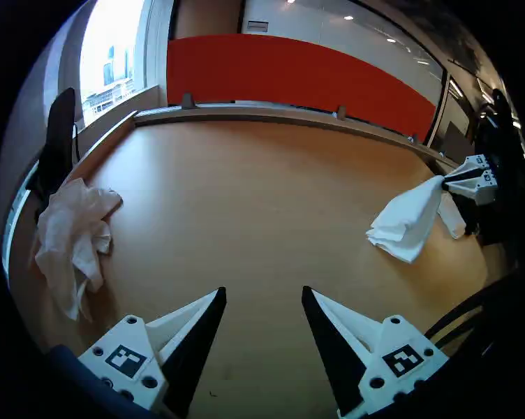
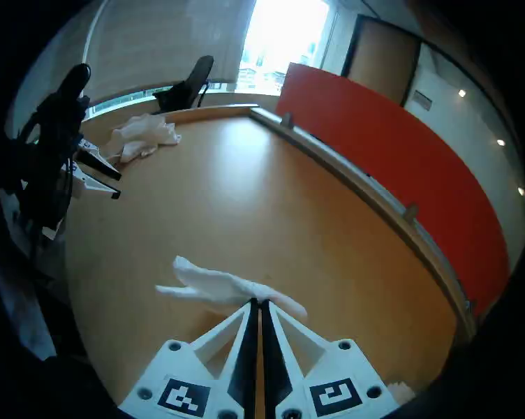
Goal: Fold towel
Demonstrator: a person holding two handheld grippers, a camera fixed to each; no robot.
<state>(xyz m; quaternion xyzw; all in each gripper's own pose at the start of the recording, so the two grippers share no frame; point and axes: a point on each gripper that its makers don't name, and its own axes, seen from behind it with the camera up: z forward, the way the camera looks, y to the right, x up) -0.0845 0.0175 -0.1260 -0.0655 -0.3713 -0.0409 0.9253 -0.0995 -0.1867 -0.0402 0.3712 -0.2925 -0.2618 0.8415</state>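
A white towel (image 1: pixel 402 225) lay bunched toward 3 o'clock in the left gripper view. Its lower folds rested on the wooden table (image 1: pixel 262 188) and its upper edge was raised off the surface. The right gripper (image 2: pixel 257 304) held that edge pinched, with its 2 fingers closed on the cloth and barely a gap between them. In the right gripper view the fabric spilled out from the fingertips toward 10 o'clock. The left gripper (image 1: pixel 262 293) sat at 6 o'clock in its own view, well apart from the towel, its fingers spread wide with nothing between them.

The towel looked light, soft and limp, sagging wherever it was unsupported. It seemed likely to drape and bunch rather than keep any shape, and nothing about it appeared fragile. A single pinch looked enough to carry it, though a thin hem could slide out of a loose grip. Spreading it flat would probably need a 2nd hold on a free corner or hem away from the pinched edge. Which corner was free could not be told from the heap.

A second white cloth (image 1: pixel 74 230) lay crumpled near the table's edge at 9 o'clock in the left gripper view, just in front of a dark chair (image 1: pixel 56 146). A red partition (image 1: pixel 297 77) ran along the far side at 12 o'clock, with a bright window (image 1: pixel 112 56) at 11 o'clock.
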